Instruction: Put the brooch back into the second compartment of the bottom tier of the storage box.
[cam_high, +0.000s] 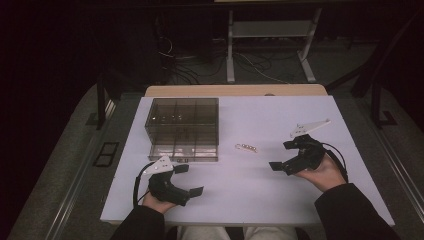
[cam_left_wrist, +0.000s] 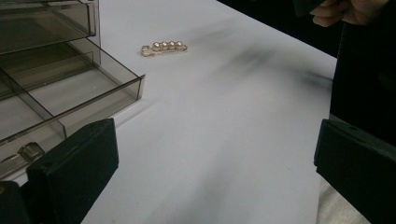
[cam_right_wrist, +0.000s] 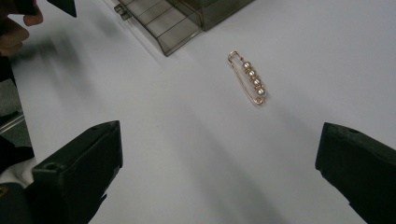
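A gold pin with several pearls (cam_high: 246, 147) lies on the white table (cam_high: 250, 195) just right of a smoky clear drawer box (cam_high: 183, 129). The pin (cam_left_wrist: 164, 47) lies far ahead of the left jaws, and the pin (cam_right_wrist: 249, 78) lies ahead of the right jaws. My left gripper (cam_high: 189, 180) is open near the front edge, below the box, holding nothing. My right gripper (cam_high: 284, 155) is open to the right of the pin, apart from it, also holding nothing. The box's bottom drawer (cam_left_wrist: 70, 105) is pulled out.
The box has divided compartments, with small items in the upper ones (cam_high: 167, 118). A loose grey three-cornered plate (cam_high: 310, 126) lies at the table's right rear. Beyond the table stand a desk frame (cam_high: 270, 45) and cables on a dark floor.
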